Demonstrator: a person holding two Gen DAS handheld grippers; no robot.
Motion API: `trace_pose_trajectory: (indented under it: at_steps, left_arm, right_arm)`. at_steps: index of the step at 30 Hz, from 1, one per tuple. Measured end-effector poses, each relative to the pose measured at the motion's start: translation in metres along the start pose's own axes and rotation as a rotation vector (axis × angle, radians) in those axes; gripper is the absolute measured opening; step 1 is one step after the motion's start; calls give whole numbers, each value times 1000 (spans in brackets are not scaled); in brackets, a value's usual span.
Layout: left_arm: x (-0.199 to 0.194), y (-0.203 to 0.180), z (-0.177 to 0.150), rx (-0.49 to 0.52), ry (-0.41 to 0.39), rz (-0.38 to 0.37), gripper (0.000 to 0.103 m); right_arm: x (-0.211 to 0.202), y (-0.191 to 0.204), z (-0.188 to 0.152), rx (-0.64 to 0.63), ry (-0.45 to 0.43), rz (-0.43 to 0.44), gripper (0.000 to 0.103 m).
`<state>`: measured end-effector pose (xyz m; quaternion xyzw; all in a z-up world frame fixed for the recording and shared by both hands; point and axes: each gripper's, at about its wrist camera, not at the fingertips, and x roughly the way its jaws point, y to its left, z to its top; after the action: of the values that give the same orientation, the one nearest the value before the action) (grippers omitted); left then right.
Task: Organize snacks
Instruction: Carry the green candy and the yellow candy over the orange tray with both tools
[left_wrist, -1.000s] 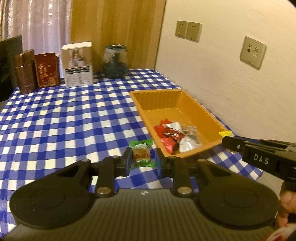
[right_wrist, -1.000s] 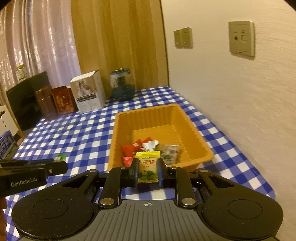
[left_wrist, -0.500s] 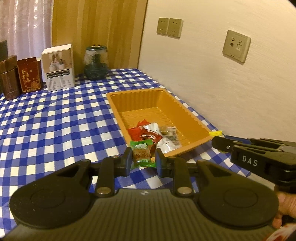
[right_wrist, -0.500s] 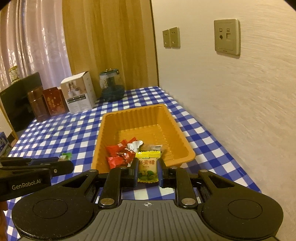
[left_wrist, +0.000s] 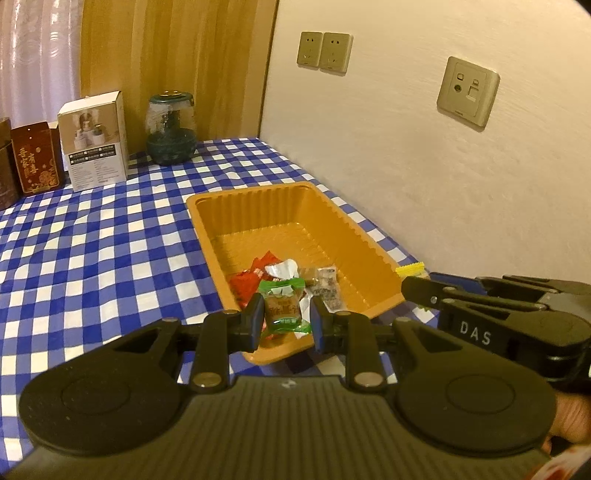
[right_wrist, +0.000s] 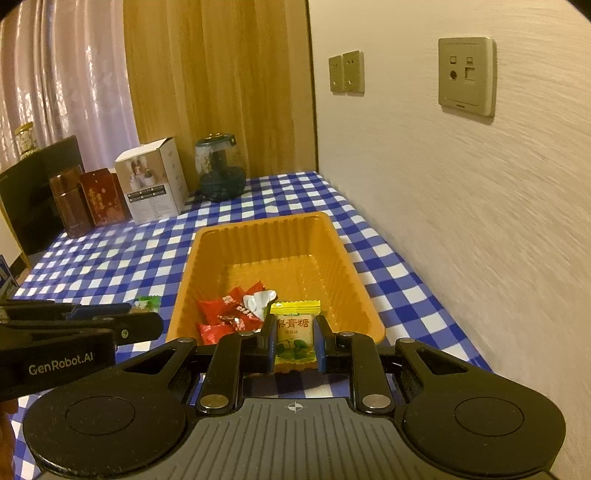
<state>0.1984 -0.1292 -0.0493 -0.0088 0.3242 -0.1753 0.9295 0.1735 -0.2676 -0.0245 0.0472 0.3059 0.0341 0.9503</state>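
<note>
Left wrist: left gripper (left_wrist: 283, 320) clamped on green-wrapped candy (left_wrist: 282, 309), hanging over the near end of orange tray (left_wrist: 373, 254); red wrappers (left_wrist: 248, 282) at 11 o'clock.
Right wrist: right gripper (right_wrist: 295, 345) pinching yellow candy (right_wrist: 295, 332) over tray's near rim.

A table (left_wrist: 92, 251) under a blue-and-white checked cloth stands against the wall. An orange tray (left_wrist: 373, 254) lies near the wall-side edge. Along the far edge stand a glass jar (left_wrist: 171, 129), a white box (left_wrist: 96, 142), a red box (left_wrist: 35, 158) and a brown tin (right_wrist: 72, 206), in a row.
</note>
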Motion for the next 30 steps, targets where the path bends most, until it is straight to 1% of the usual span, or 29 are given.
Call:
trace_pose_trajectory:
  at_steps: [5,12,22,24,30]
  left_arm:
    - [12,2,12,5,2,-2,24]
    - [38,8,28,9,15,-7,24]
    - [86,27,52,-19,61,-9,24]
    - [95,30,58,-15,63,0,24]
    - [122,36,70,-23,84,10,24]
  right_arm:
    - [12,-3,7,-4,8,10,21]
    - [37,-16,22,28,29,44,21]
    - [92,-25,51,-11,73,72,21]
    - [104,-26,56,-19,87,77,21]
    - [135,-31,64,-8,122,104,21]
